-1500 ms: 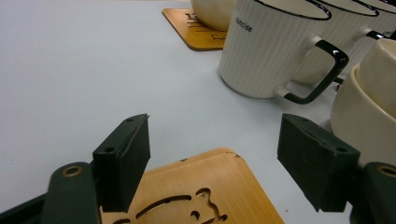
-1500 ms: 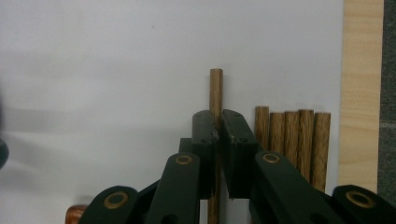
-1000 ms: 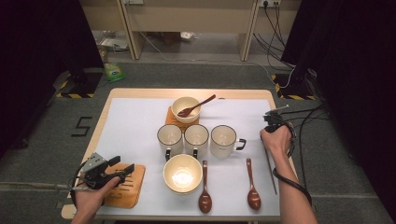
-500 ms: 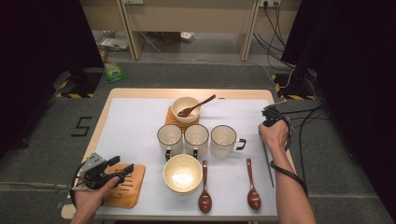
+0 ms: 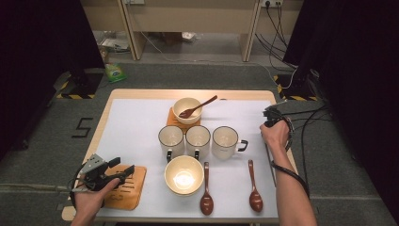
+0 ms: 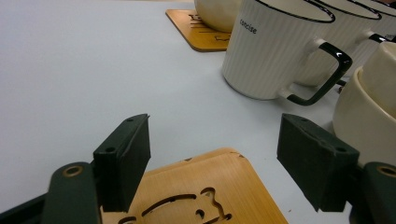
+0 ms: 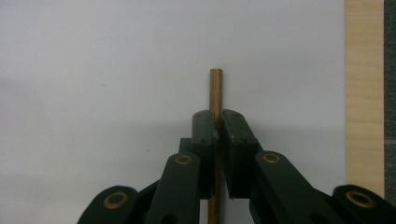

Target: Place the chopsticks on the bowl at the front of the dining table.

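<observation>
At the near left corner of the table, the left gripper rests with its jaws spread wide over a wooden coaster, the pads on either side of its far edge and pressing on nothing. The coaster is a flat, rounded square with a cut-out pattern, probably meant as the stand for the cream bowl just right of it. A twin coaster at the far middle already bears a second bowl with a dark spoon leaning in it, which suggests a matching place setting is being laid. Between the bowls stand three ribbed white mugs with black rims and handles, in a tight row. Near the front edge lie two glossy brown spoons, bowls toward the person. At the right, the right gripper is clamped on a thin wooden stick, round in section and pale, held above the white table cover beside the table's bare wooden right edge. In the high view the stick runs back along the person's forearm, apparently lifted for carrying to a setting.
</observation>
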A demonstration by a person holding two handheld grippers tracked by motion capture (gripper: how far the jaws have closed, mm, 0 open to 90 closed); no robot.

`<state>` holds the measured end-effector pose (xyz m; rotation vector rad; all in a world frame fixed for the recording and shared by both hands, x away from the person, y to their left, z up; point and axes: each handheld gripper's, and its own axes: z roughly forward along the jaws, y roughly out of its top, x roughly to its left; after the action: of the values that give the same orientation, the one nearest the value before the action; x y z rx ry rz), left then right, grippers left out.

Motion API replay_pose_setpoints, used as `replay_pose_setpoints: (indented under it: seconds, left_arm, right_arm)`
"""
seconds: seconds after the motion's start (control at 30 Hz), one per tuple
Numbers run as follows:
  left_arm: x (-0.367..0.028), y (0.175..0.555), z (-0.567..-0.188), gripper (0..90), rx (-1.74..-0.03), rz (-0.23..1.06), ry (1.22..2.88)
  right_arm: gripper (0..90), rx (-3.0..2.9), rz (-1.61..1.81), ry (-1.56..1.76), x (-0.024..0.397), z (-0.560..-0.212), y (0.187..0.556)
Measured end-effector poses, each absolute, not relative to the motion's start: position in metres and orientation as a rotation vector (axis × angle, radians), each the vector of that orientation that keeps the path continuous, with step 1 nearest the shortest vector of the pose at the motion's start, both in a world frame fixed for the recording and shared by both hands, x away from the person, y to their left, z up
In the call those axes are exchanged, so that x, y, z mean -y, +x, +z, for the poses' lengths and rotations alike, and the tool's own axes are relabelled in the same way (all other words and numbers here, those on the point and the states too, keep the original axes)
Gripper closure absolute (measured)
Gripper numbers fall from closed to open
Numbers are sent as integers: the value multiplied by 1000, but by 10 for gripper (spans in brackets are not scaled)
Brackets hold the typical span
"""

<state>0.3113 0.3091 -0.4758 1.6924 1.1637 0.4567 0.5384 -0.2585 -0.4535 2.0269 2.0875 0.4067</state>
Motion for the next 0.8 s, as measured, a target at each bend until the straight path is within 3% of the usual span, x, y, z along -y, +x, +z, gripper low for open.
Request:
replay_pose_setpoints:
  seconds: [0.43, 0.8]
  left_arm:
    - [-307, 311, -476, 251, -1161, 454, 1696]
    - [-309, 311, -475, 251, -1161, 458, 1688]
  right_arm:
    - [826, -2093, 403, 2011, 258, -454, 538]
    - [728, -2082, 450, 2013, 256, -453, 534]
